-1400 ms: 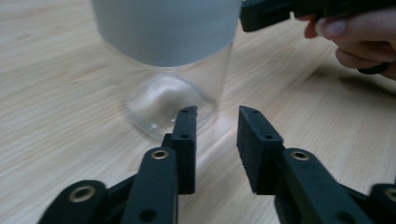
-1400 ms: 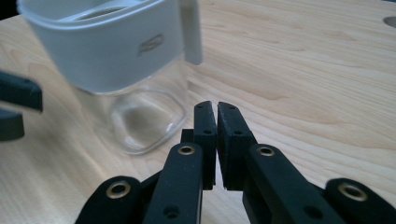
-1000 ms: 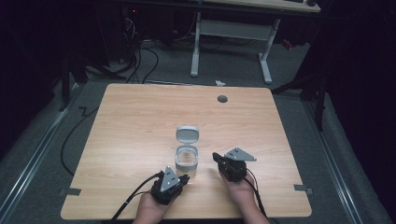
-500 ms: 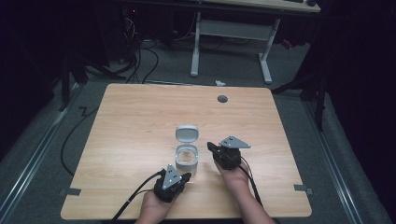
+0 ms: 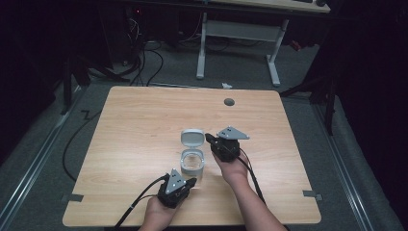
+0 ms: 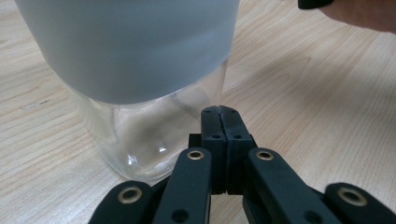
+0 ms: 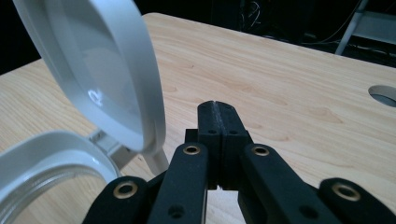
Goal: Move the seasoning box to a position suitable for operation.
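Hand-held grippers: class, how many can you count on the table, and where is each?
2. The left hand-held gripper sits at the table's near edge, just in front of the jar. The right hand-held gripper is beside the jar's open lid.

We see a clear, glossy glass jar [image 6: 140, 135] with a matt grey plastic collar just left of our closed matt black fingers [image 6: 219, 135], on a smooth pale wood-grain table [image 5: 144, 125].

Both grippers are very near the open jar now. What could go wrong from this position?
The right gripper, jaws shut, sits beside the raised hinged lid; a push there might tip the clear jar over. The left gripper, also shut, is close to the jar's glass base and could slide it across the table.
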Tool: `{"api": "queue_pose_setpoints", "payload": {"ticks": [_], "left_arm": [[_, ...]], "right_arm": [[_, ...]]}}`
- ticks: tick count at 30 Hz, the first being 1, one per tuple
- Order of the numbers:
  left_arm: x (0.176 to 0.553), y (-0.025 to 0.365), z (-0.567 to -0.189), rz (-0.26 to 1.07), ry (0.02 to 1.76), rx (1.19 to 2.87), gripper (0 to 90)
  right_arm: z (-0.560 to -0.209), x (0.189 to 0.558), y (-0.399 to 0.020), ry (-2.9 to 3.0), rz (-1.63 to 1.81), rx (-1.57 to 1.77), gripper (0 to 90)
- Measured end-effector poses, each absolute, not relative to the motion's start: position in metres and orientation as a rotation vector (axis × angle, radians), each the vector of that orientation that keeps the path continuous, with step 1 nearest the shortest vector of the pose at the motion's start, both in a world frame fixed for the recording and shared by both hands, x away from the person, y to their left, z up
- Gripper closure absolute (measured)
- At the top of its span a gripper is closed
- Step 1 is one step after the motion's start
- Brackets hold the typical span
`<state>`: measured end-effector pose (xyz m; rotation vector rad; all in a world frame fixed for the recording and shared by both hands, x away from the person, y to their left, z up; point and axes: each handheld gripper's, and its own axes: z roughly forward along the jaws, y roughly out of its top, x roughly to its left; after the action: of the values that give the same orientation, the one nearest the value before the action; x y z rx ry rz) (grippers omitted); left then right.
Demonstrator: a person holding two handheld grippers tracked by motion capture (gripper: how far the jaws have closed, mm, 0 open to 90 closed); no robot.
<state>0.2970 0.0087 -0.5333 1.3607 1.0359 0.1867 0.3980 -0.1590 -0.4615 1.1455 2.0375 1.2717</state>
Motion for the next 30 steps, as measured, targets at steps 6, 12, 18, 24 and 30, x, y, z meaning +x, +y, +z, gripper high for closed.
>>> {"api": "queue_pose_setpoints", "payload": {"ticks": [6, 12, 18, 24, 30], "left_arm": [[0.297, 0.009, -0.533, 0.182, 1.039, 1.354, 89.9], [0.297, 0.010, -0.533, 0.179, 1.037, 1.343, 89.9], [0.297, 0.011, -0.532, 0.176, 1.036, 1.340, 89.9], [0.297, 0.011, -0.532, 0.175, 1.036, 1.339, 89.9], [0.297, 0.011, -0.532, 0.174, 1.036, 1.338, 89.9]], "right_arm": [[-0.458, 0.400, -0.155, 2.044, 1.285, 1.134, 90.0], [-0.453, 0.396, -0.151, 2.042, 1.299, 1.105, 90.0], [-0.451, 0.389, -0.150, 2.049, 1.302, 1.087, 90.0], [-0.449, 0.380, -0.151, 2.047, 1.308, 1.058, 90.0], [-0.446, 0.371, -0.152, 2.045, 1.323, 1.041, 90.0]]}}
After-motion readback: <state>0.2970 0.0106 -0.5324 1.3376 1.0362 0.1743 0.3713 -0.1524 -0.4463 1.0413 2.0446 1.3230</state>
